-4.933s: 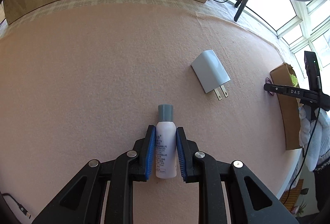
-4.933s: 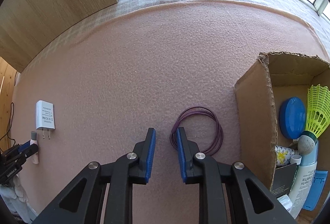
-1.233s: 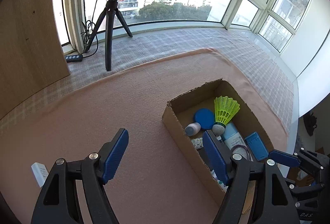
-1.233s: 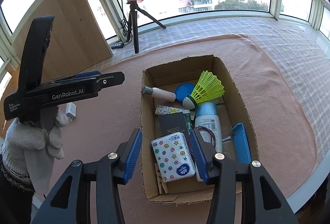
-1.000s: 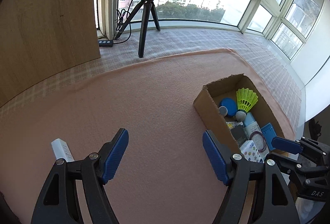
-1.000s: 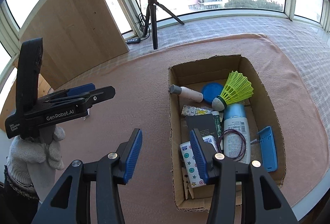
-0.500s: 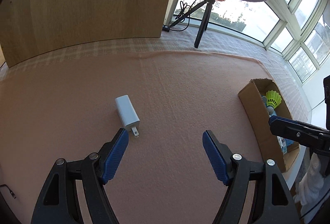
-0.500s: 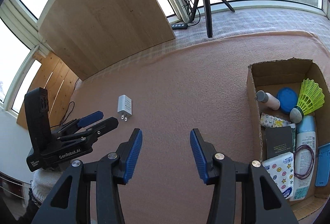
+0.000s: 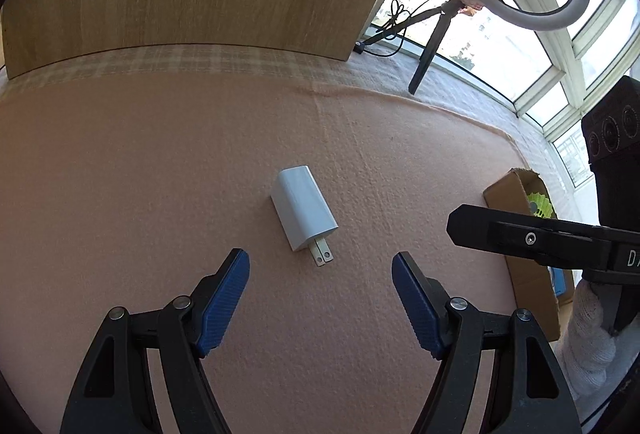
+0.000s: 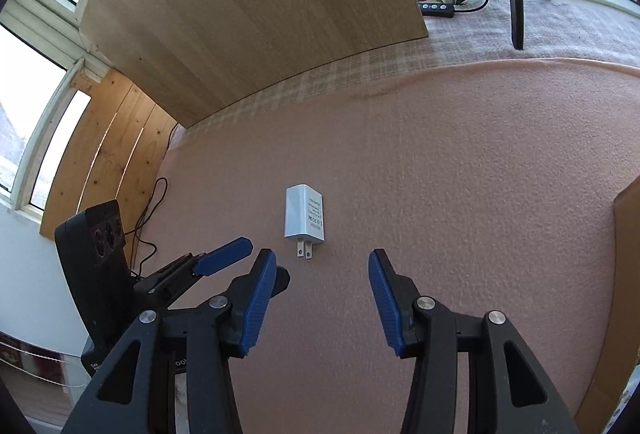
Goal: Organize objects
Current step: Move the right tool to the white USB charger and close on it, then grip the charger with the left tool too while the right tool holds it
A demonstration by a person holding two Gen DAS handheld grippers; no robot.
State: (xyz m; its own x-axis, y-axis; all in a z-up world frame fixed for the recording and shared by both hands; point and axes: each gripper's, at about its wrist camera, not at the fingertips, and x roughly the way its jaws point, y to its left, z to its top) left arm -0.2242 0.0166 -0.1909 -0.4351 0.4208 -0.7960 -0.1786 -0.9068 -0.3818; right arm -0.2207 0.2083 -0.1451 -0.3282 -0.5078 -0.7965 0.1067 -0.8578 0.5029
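While both claws hang spread and empty, the left gripper [image 9: 320, 290] and the right gripper [image 10: 322, 288] each face the white rectangular plastic wall charger [image 9: 303, 207], which lies flat mid-way across the pink felt mat [image 9: 120, 174], prongs toward them, its long axis running away. Neither looks clearly nearer. Beyond, at the mat's right edge, stands the brown cardboard box [image 9: 520, 202].

Both wrist views look steeply down, close over the pink mat [image 9: 160, 174], sharing the white charger [image 9: 304, 212].
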